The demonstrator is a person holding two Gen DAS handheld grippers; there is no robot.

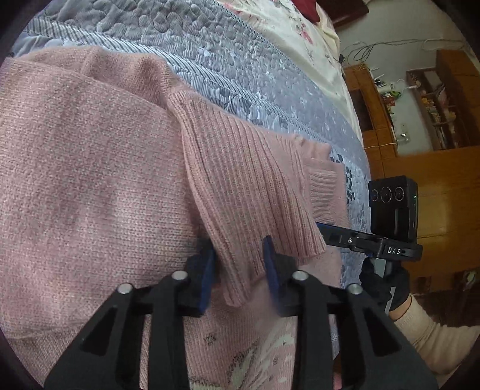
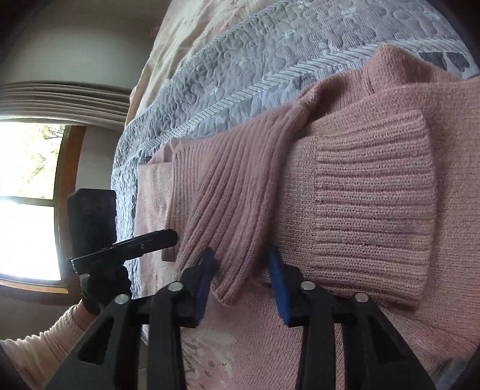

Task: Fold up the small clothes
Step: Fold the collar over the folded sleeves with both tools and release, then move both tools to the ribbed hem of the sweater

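Left wrist view: left gripper spread, ribbed hem of pink sweater between fingers, seemingly unpinched.
Right wrist view: right gripper likewise parted around hem.

A home bedroom — quilted bedspread, wooden shelves, curtained window.

Pink knitted sweater: dusty pink, ribbed cuffs, a pale cream motif at 6 o'clock on its front.
Grey-blue quilted bedspread: pebbled stitching, striped bands, dark leaf shapes at 3 o'clock.
Cream floral sheet: cream with pink-red flowers, at 12 o'clock.
Gripper pads: blue on black frames.
Glove: black.
Cream knit sleeve: cream.
Wooden shelving: orange-brown.
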